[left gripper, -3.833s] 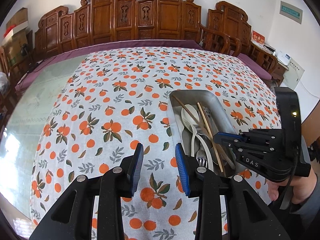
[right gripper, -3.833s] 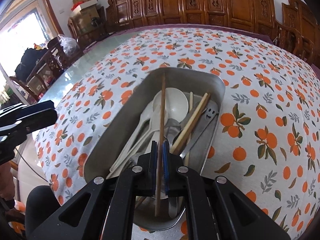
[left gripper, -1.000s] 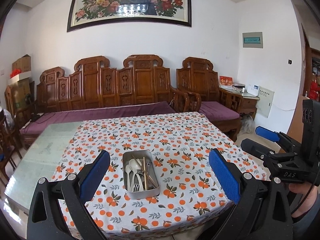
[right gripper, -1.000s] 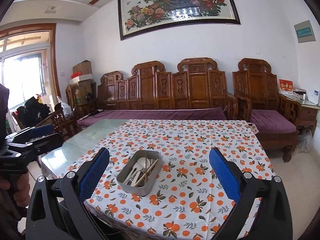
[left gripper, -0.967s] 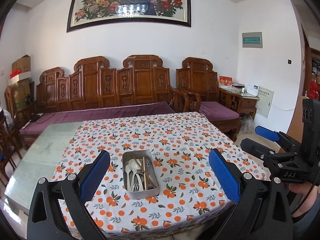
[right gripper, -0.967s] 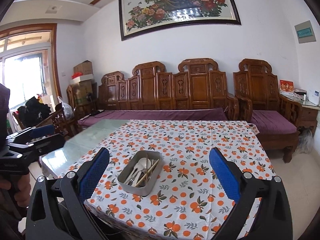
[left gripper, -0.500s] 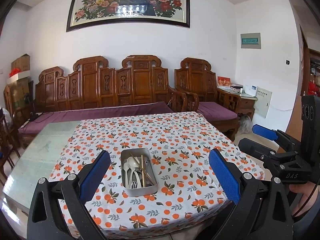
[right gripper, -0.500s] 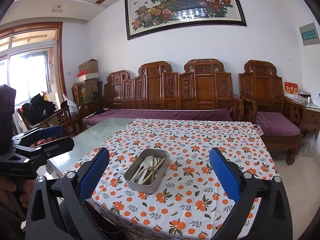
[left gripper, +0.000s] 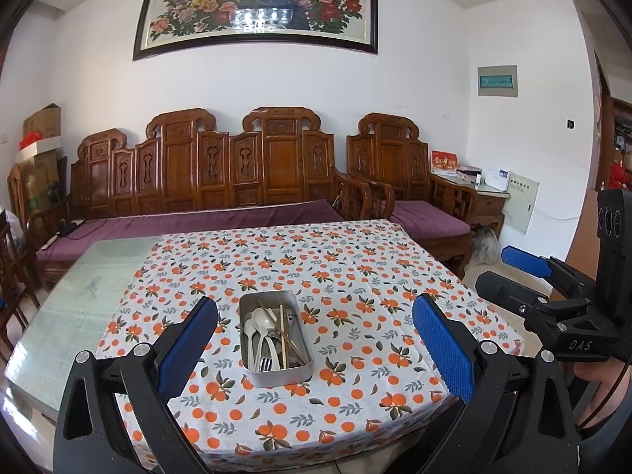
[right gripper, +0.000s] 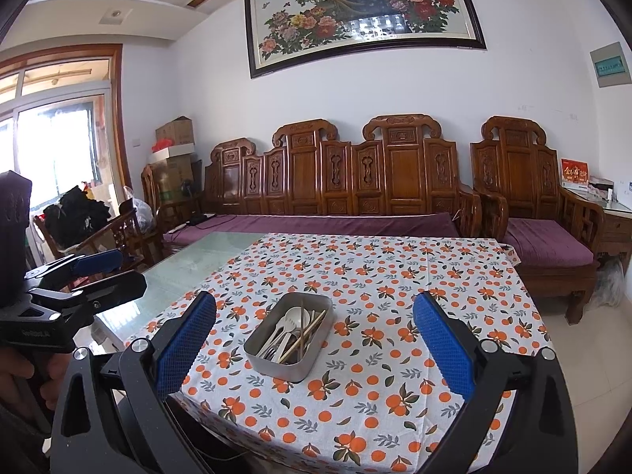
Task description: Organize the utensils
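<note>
Facing a carved wooden sofa (left gripper: 237,181) and a framed peacock painting (left gripper: 256,4), I see nothing between my tools and the surface (left gripper: 355,260), draped in orange-print cloth. Left tool (left gripper: 314,339) and right tool (right gripper: 314,339) both gape wide, empty, touching nothing. Spoons, a fork and chopsticks lie in the rectangular metal tray (left gripper: 281,374), mid-cloth.

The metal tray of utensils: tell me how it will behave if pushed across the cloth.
The metal tray looks low and flat-bottomed, so tipping seems unlikely. The loose spoons and chopsticks would probably rattle and shift. The tablecloth may bunch and drag along.
</note>
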A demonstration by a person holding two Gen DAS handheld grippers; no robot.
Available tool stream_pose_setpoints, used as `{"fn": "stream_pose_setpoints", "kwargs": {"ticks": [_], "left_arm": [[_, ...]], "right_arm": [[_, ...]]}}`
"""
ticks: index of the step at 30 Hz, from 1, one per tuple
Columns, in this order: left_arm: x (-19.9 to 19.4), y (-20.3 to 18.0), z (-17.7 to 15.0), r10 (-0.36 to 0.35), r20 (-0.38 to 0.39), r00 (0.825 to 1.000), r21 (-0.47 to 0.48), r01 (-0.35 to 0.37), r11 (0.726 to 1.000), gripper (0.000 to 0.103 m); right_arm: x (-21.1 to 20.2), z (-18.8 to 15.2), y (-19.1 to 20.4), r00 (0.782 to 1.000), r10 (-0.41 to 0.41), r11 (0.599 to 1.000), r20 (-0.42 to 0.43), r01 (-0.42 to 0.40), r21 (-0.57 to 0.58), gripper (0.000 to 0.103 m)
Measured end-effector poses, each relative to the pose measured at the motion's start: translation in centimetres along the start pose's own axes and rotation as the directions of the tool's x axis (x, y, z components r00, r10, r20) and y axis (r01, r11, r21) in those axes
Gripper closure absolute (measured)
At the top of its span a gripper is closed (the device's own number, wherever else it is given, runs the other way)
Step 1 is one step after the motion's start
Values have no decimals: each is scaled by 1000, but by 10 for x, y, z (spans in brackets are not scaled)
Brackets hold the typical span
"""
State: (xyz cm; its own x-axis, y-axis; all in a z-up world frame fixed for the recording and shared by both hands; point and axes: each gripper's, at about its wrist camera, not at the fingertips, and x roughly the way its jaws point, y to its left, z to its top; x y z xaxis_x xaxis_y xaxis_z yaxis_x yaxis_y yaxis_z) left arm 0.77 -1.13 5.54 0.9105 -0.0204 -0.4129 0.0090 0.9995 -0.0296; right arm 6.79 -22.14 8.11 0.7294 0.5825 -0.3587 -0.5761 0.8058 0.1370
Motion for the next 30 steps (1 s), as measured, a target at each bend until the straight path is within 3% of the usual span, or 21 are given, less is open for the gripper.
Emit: {"fn": "stream_pose_setpoints", "kwargs": {"ticks": [30], "left_arm": [[-1, -3, -2, 4, 9, 1000, -6, -4, 1000, 8]], "right_arm": [[1, -3, -1, 1000, -6, 1000, 10, 6, 7, 3]]}}
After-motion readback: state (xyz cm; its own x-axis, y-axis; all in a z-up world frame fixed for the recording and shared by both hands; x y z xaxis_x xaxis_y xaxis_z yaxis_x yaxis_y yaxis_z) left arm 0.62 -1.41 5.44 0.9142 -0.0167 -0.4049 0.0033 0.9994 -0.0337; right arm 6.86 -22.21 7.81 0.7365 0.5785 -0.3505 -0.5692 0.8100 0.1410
